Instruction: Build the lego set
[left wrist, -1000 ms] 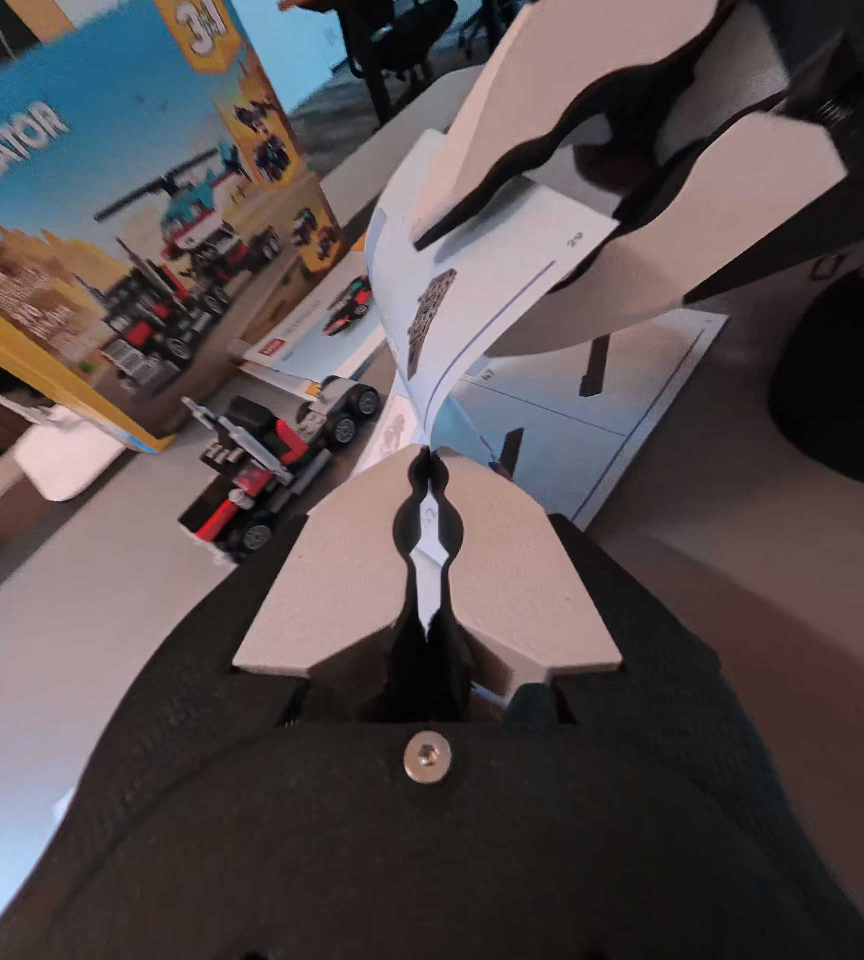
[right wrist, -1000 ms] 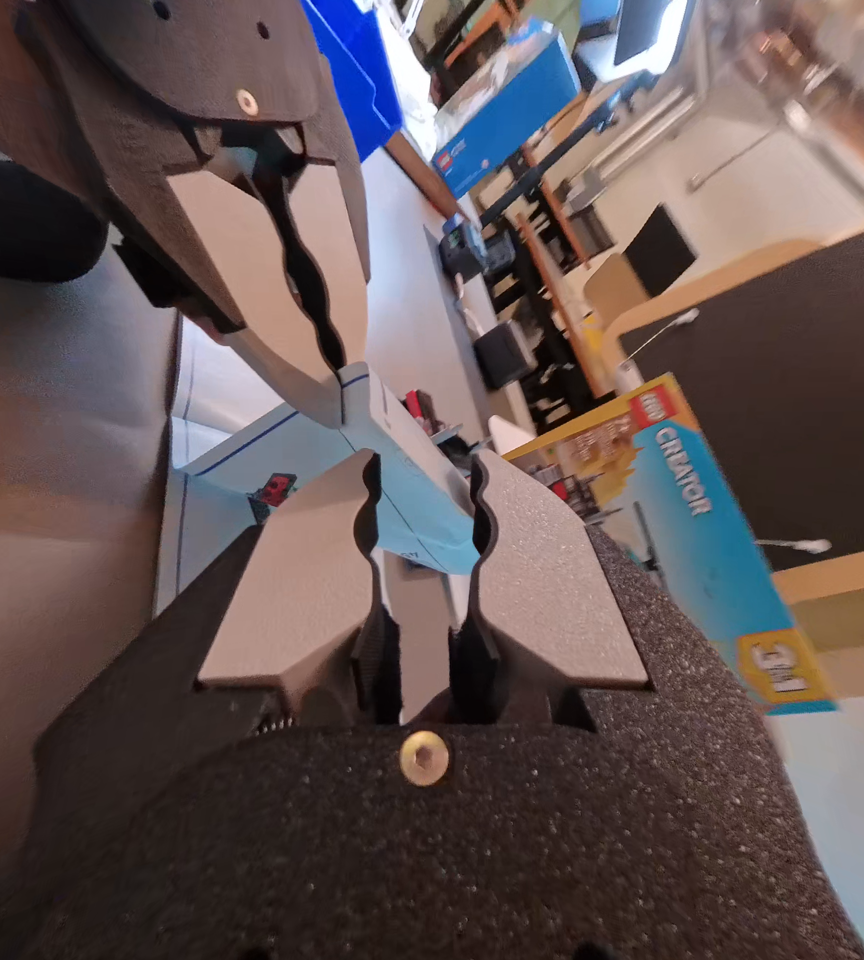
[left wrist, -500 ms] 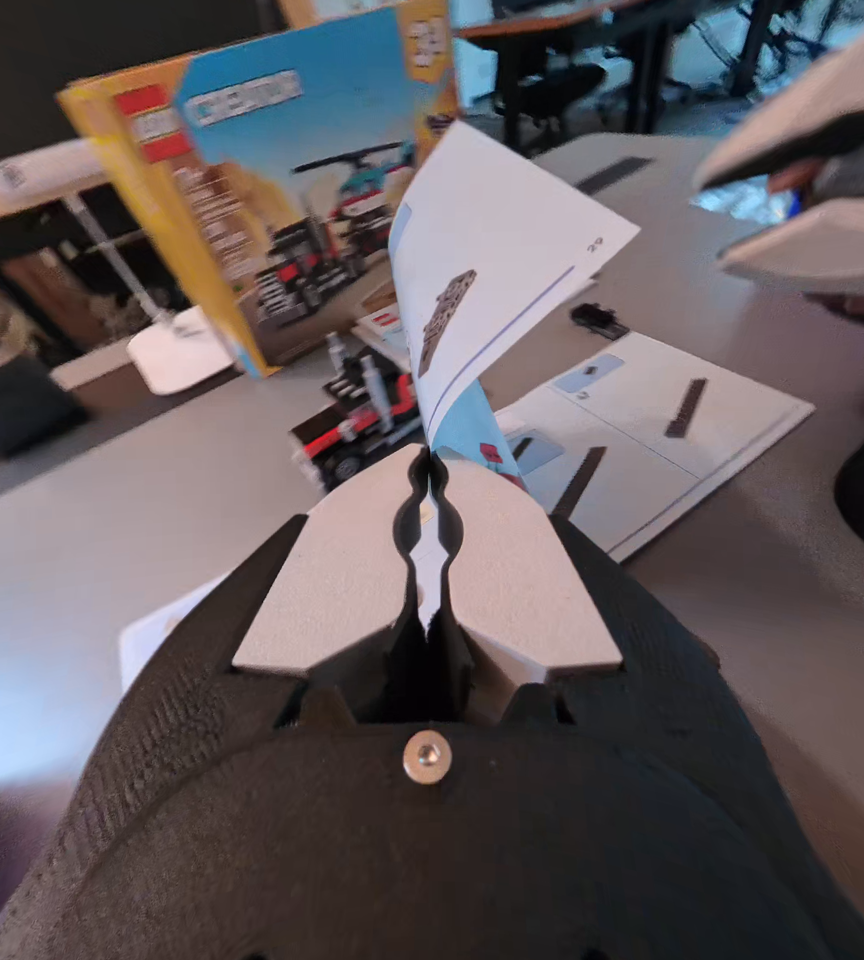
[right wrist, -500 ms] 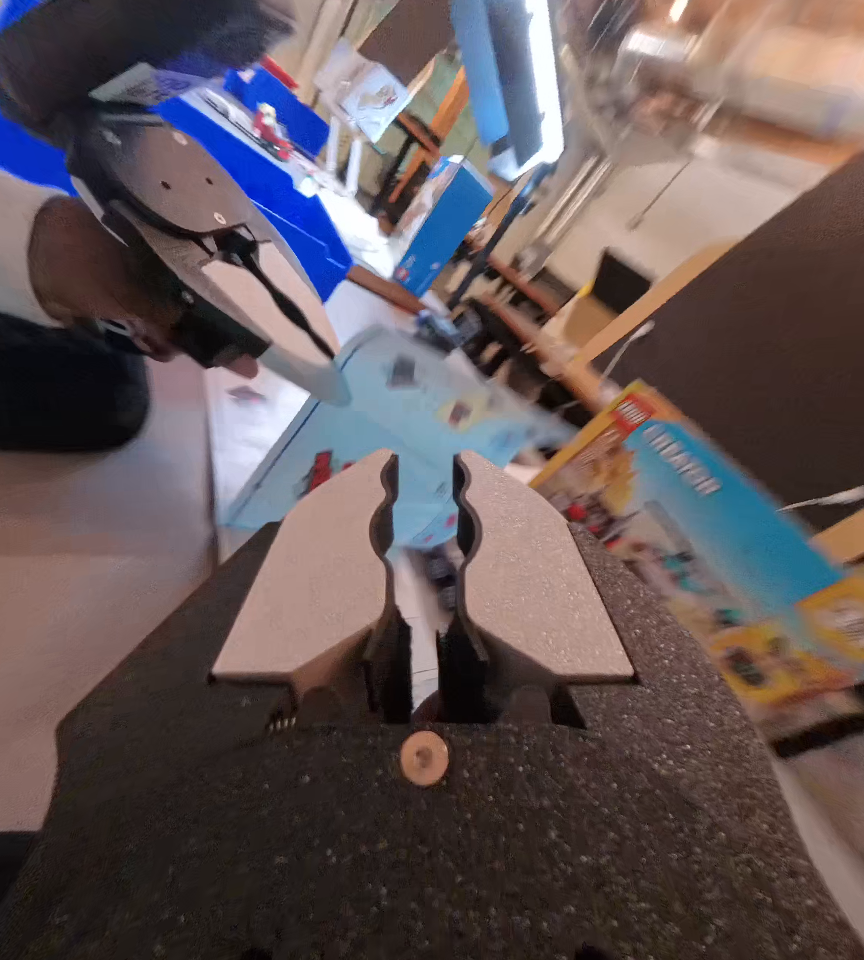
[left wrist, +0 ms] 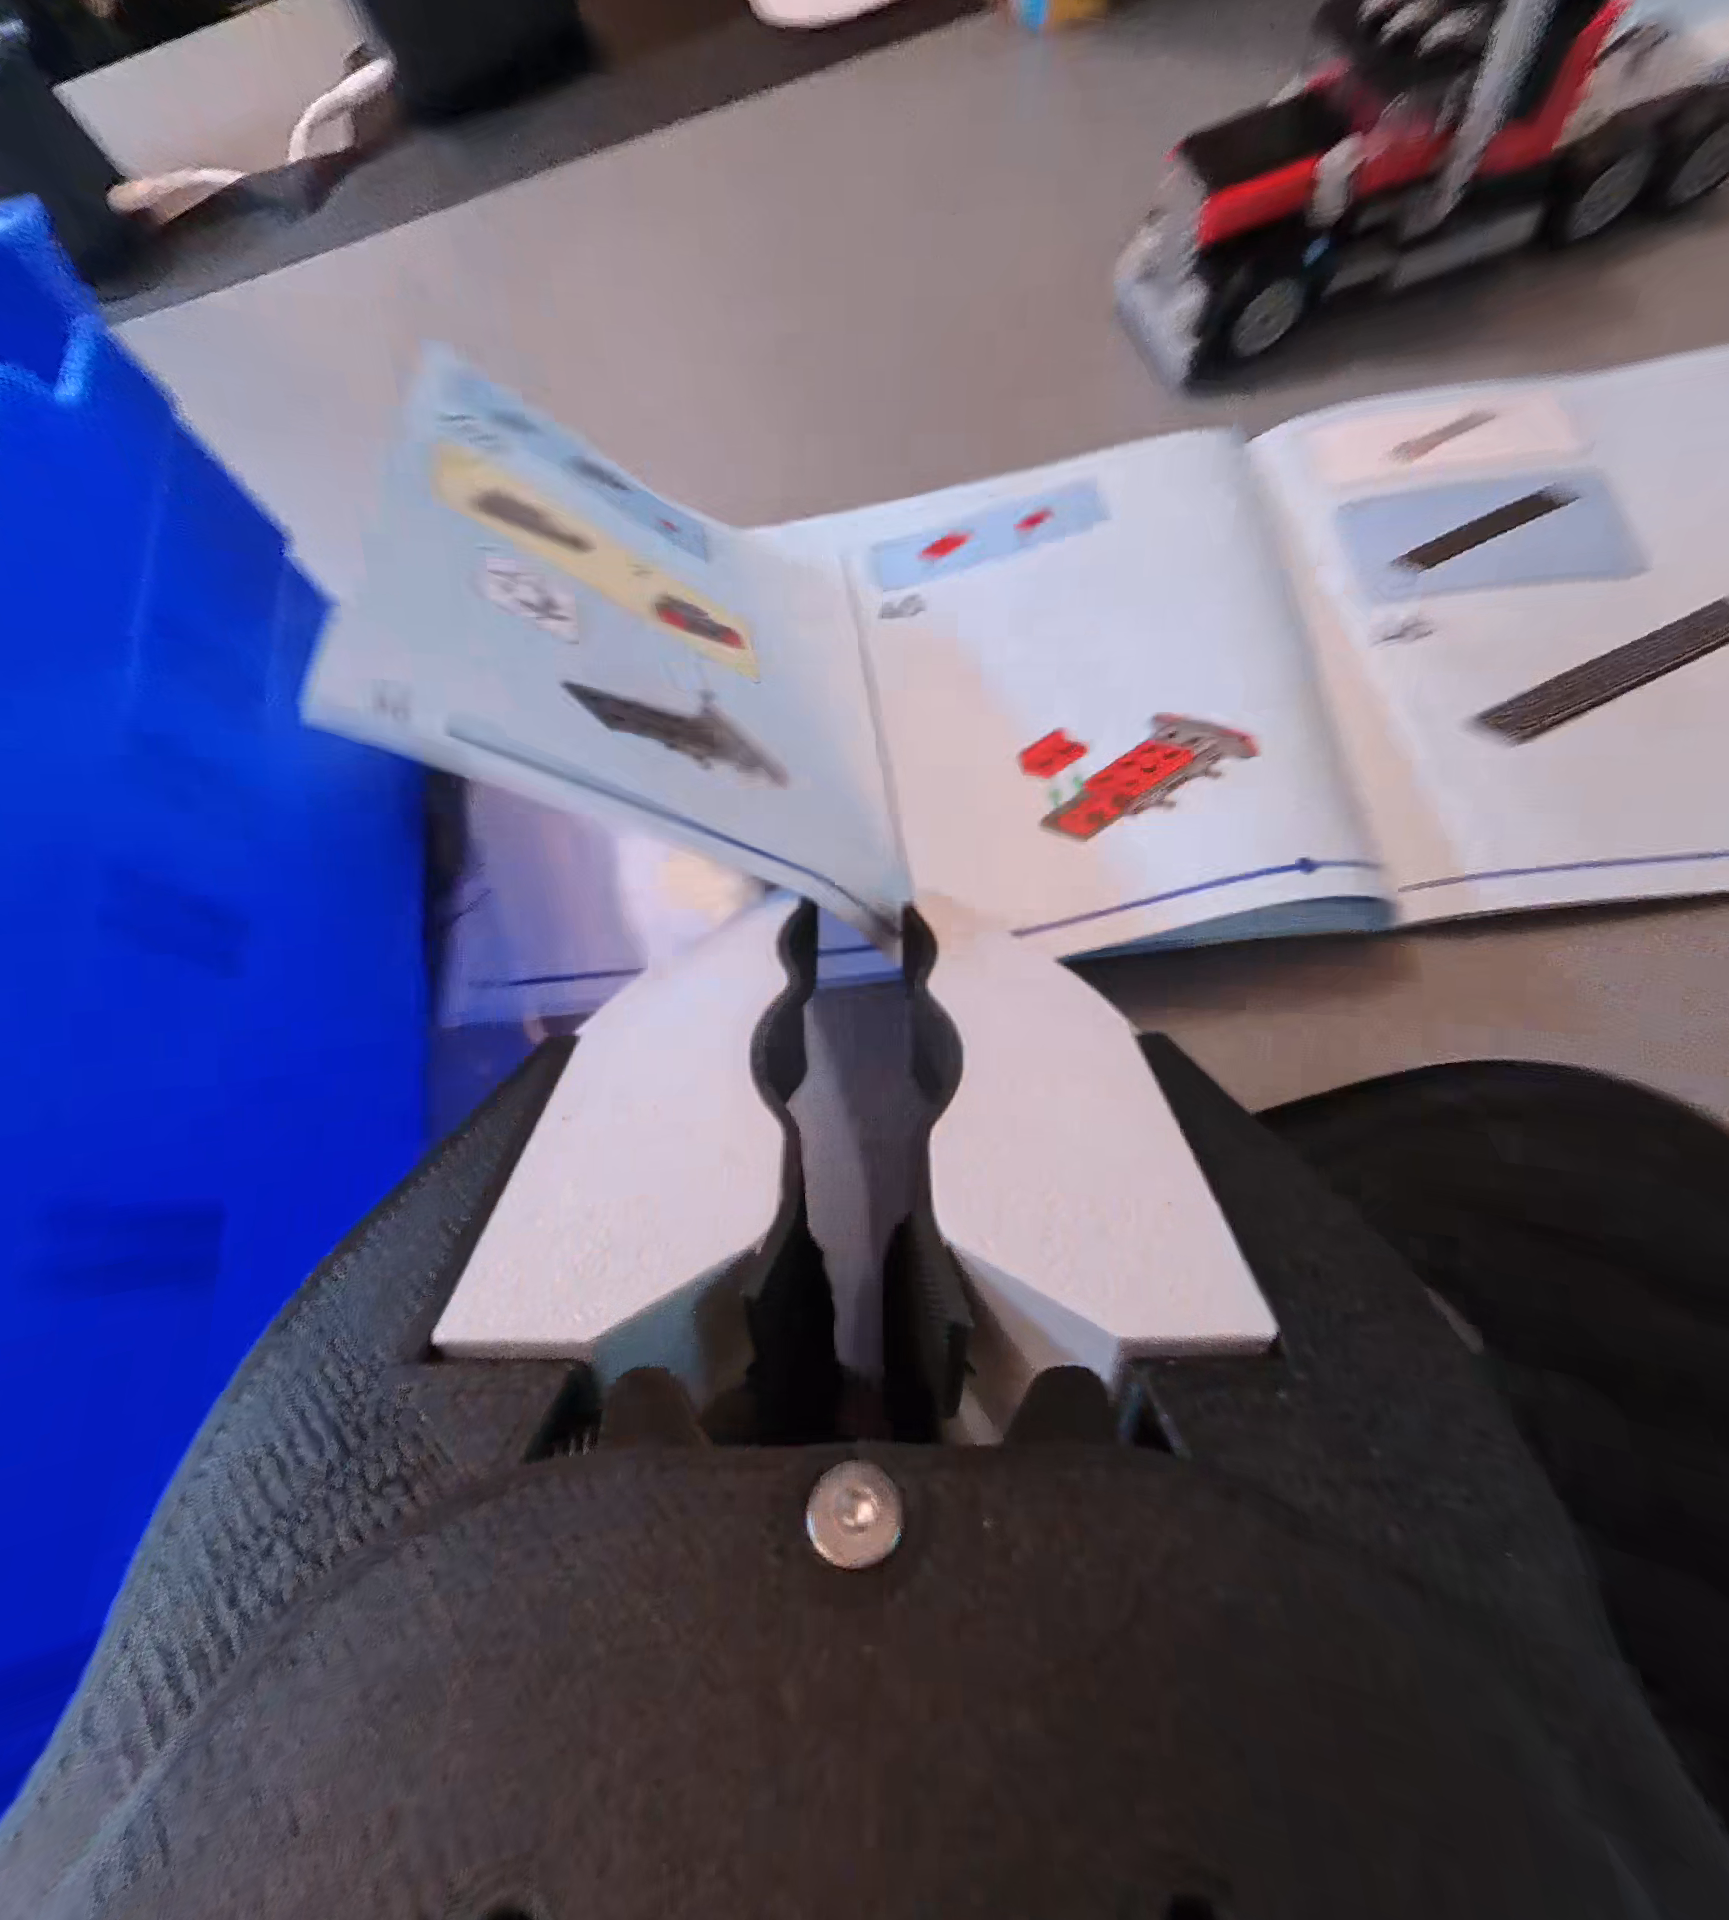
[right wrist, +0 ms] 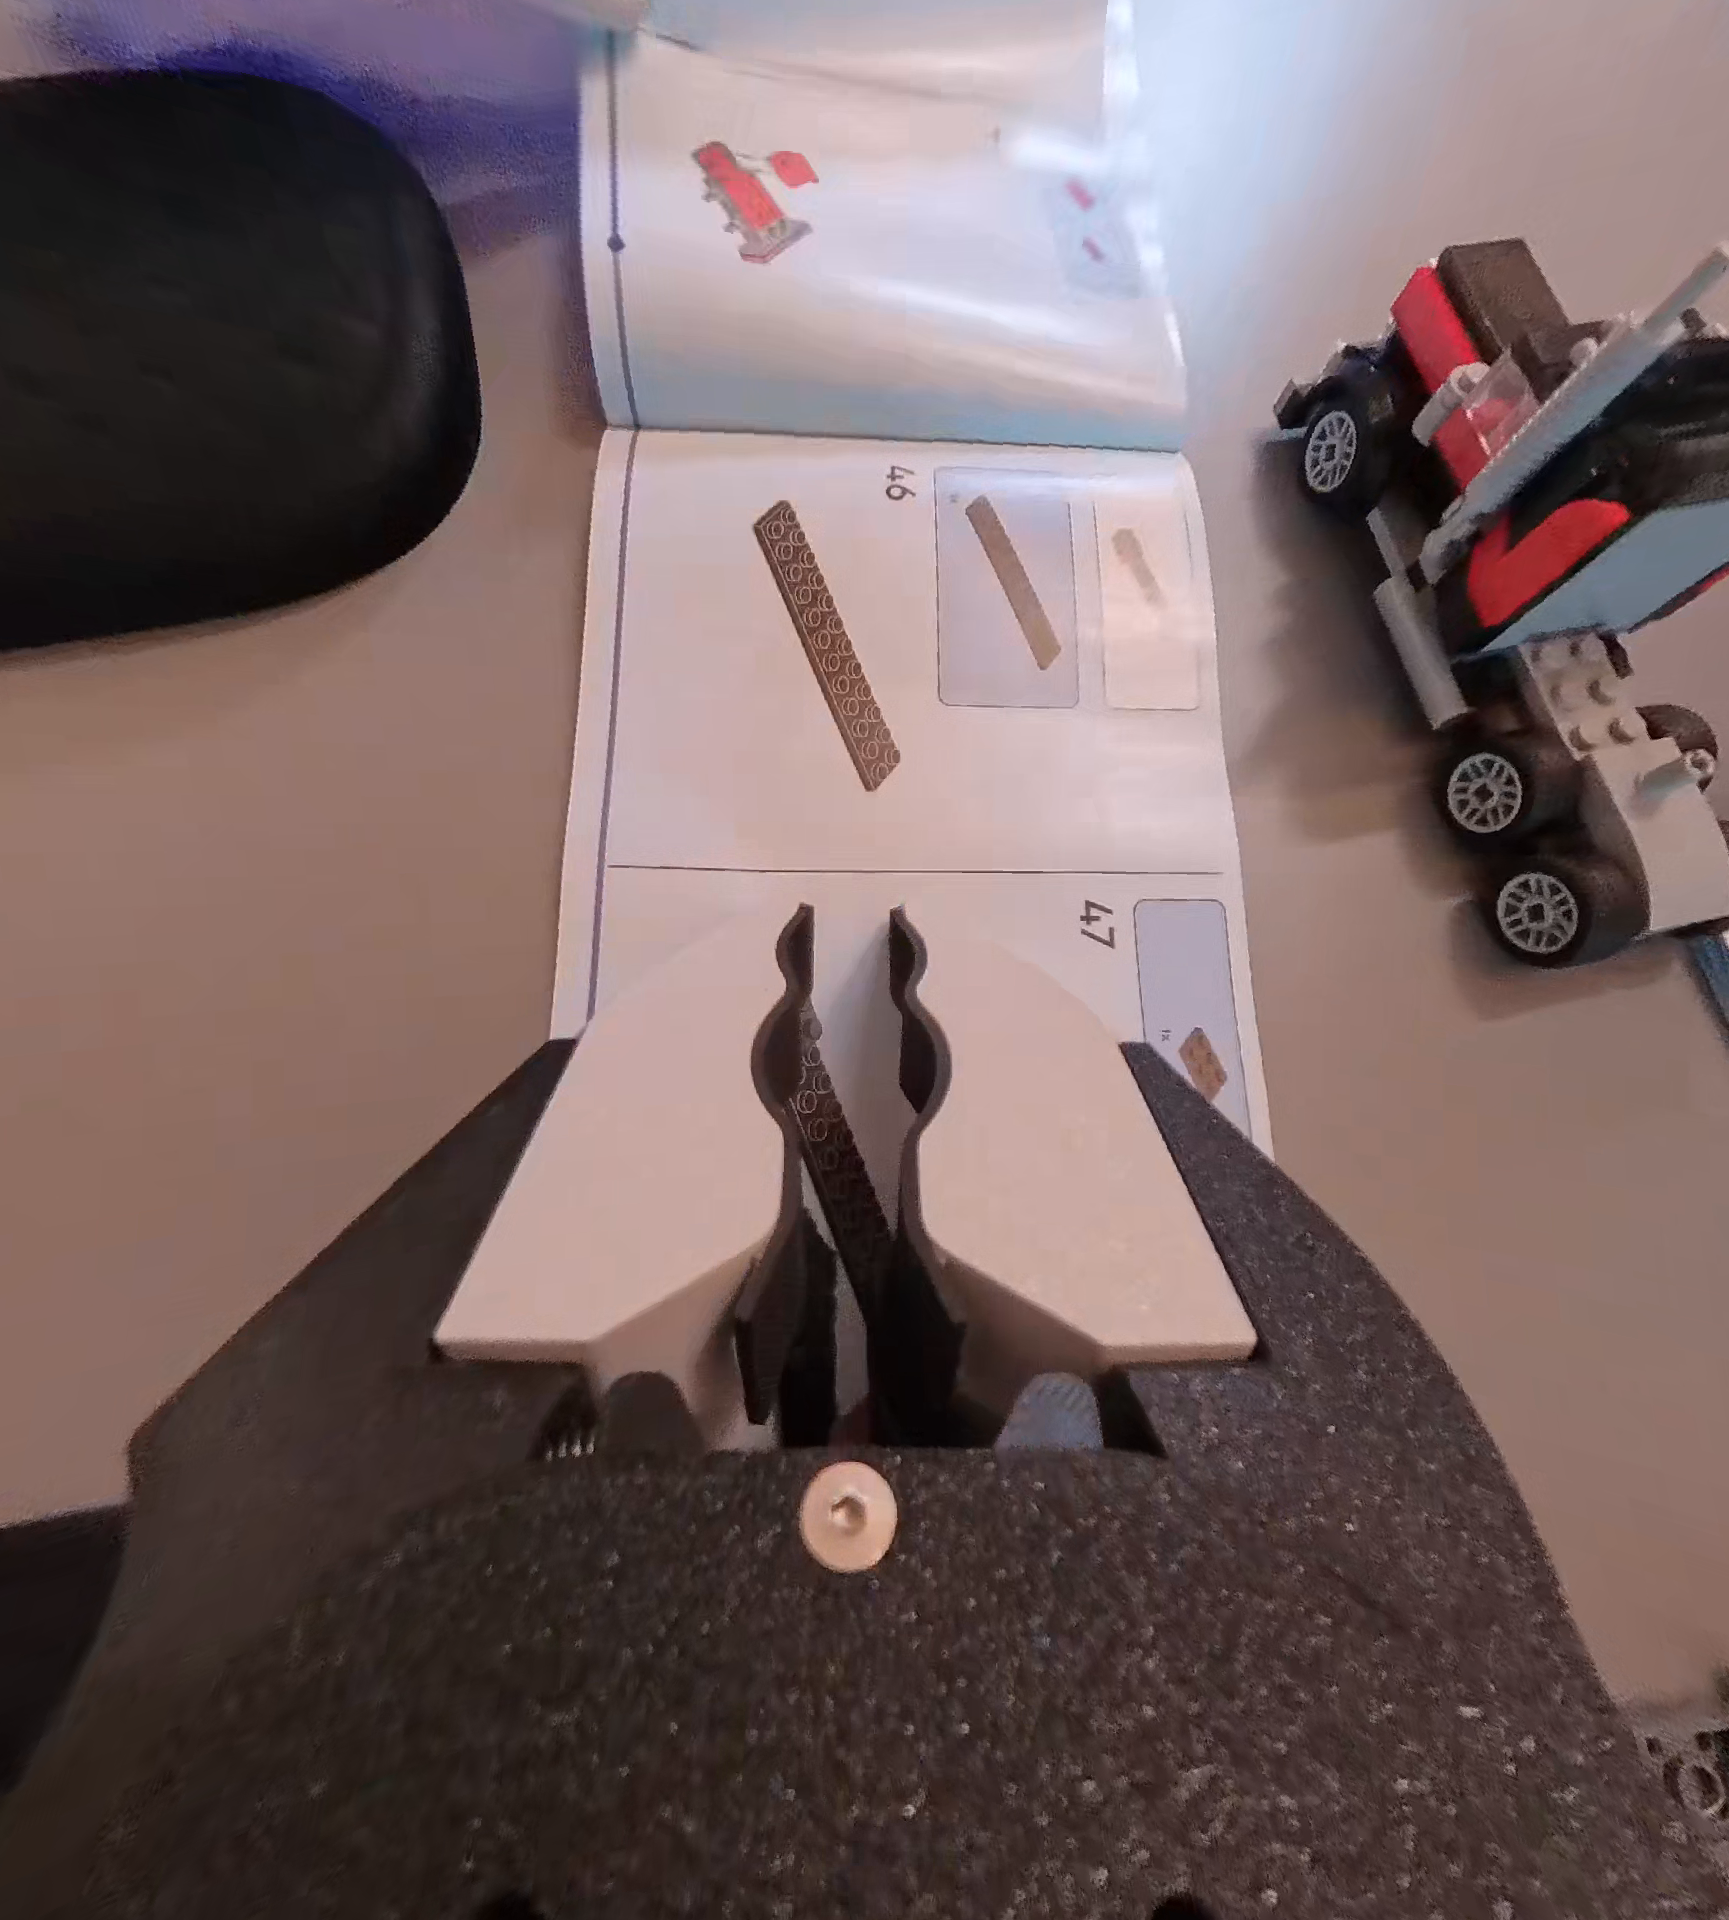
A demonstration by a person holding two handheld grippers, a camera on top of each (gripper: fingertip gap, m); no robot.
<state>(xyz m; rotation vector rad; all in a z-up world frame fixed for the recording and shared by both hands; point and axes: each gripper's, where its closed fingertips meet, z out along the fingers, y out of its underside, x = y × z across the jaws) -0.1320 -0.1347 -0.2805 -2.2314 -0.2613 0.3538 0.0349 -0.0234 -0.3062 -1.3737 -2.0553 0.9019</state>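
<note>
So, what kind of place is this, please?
Probably a workroom or office table used for toy building. An open instruction booklet lies flat on a plain grey table, a partly built toy truck stands beside it, and a blue bin sits at the left.

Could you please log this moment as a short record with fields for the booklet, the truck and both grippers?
booklet: instruction booklet lies open on the grey table; one page stands lifted
truck: red and black lego truck stands on the table beside the booklet, untouched
left gripper: left gripper open, tips at the lifted page's lower edge
right gripper: right gripper open, empty, above the open page
other: blue bin beside the left gripper
</note>
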